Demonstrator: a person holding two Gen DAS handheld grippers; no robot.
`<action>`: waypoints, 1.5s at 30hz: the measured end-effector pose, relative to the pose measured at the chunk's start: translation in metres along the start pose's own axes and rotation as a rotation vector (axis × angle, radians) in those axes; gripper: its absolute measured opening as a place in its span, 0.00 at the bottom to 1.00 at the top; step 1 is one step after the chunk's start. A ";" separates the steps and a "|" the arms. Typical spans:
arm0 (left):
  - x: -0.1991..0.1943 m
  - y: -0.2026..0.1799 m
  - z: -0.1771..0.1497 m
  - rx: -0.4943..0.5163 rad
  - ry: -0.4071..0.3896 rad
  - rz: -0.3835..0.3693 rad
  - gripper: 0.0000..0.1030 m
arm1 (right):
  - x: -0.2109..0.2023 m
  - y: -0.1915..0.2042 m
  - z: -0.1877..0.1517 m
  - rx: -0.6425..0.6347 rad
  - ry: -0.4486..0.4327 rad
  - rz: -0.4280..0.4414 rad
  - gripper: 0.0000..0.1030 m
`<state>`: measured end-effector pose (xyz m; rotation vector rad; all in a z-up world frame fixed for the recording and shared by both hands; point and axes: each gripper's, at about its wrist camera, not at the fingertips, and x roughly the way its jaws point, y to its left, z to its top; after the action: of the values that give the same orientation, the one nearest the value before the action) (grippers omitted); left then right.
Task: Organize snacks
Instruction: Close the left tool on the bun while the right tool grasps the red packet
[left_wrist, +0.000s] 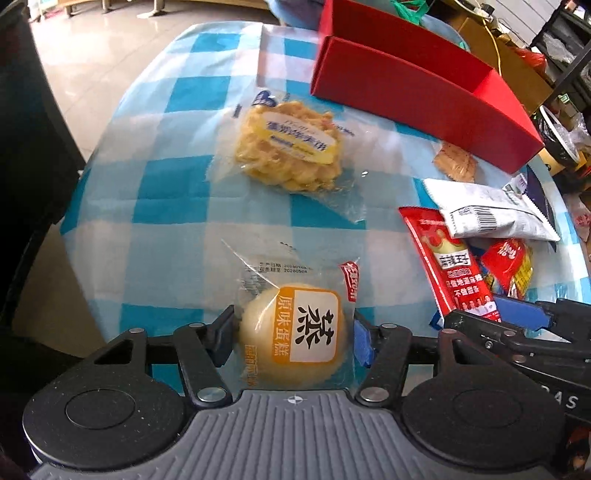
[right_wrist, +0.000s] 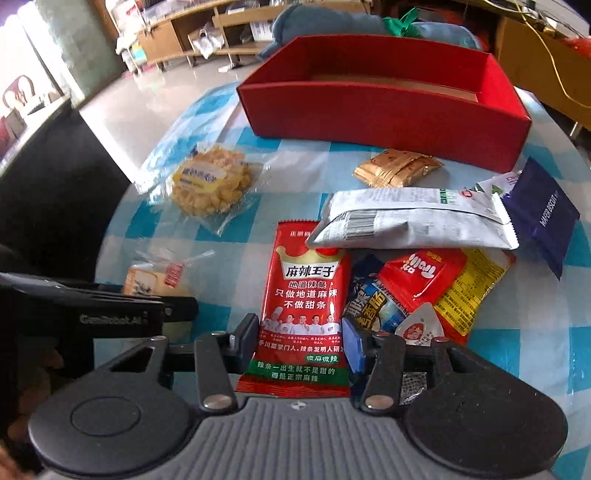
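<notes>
Here left jaws clamp cake packet, right jaws red sachet; tablecloth edge near.

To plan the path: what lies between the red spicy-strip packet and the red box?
In the right wrist view, a white crinkled packet overlaps the red spicy-strip packet; beyond it a small gold packet lies before the red box.
</notes>
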<state>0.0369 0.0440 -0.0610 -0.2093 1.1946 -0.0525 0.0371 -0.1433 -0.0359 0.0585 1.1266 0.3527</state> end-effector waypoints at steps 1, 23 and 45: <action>0.000 -0.003 0.000 0.002 0.001 -0.002 0.66 | -0.002 -0.002 0.000 0.008 -0.011 0.009 0.42; -0.004 -0.008 -0.002 0.025 0.015 0.035 0.65 | 0.016 0.014 0.021 0.071 -0.022 0.005 0.31; -0.006 0.014 -0.010 -0.026 0.037 -0.058 0.66 | 0.034 0.023 0.033 0.088 0.075 -0.078 0.21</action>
<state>0.0245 0.0573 -0.0614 -0.2673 1.2267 -0.0917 0.0735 -0.1066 -0.0461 0.0788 1.2151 0.2370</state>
